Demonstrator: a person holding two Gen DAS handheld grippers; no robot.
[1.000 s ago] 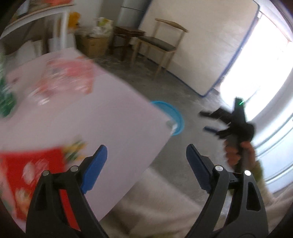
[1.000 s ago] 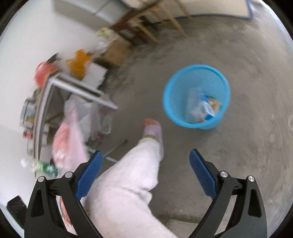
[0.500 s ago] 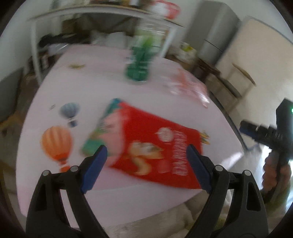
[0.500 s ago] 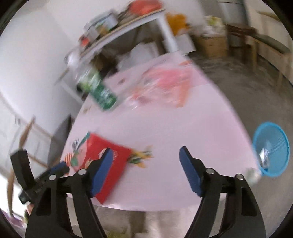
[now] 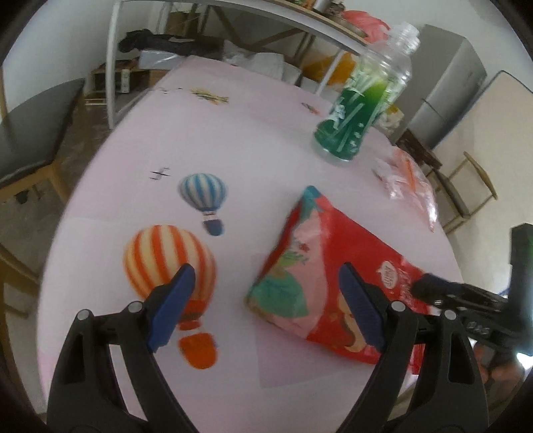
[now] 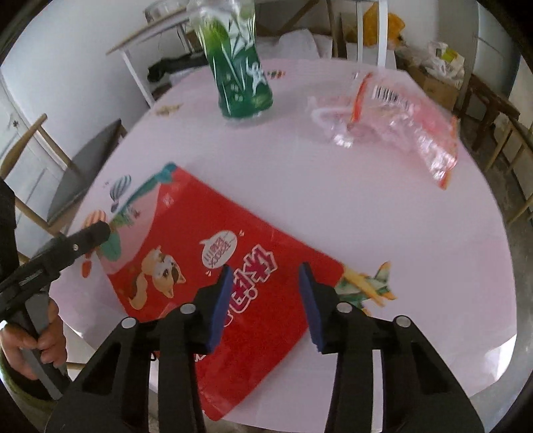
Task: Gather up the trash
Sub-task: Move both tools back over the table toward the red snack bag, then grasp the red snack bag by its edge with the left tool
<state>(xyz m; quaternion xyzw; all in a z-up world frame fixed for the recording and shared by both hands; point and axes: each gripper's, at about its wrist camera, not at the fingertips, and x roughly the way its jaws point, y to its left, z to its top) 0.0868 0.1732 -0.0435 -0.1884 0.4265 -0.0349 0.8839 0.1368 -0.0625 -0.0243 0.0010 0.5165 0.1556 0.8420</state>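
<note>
A red snack bag (image 6: 213,266) (image 5: 319,266) lies flat on the pink table (image 6: 383,216) (image 5: 250,126). My right gripper (image 6: 265,301) hovers over the bag's near right corner; its jaws are closing, with the bag below them and nothing pinched. My left gripper (image 5: 266,308) stands open above the bag's left end, its right finger over the bag. A green bottle (image 6: 238,66) (image 5: 359,100) stands upright farther back. A crumpled clear and pink plastic wrapper (image 6: 399,113) (image 5: 408,186) lies to its right.
Balloon prints (image 5: 166,256) and a plane print (image 6: 366,283) mark the tablecloth. Chairs (image 6: 80,173) (image 5: 30,133) stand by the table's left side, another chair (image 5: 466,186) on the right. A white shelf (image 5: 233,13) with clutter is behind. A hand (image 6: 30,339) holds the left gripper.
Both grippers swung from the floor and blue bin back over the table and down toward the red bag. The right gripper's jaws have narrowed; the left gripper's stayed wide.
</note>
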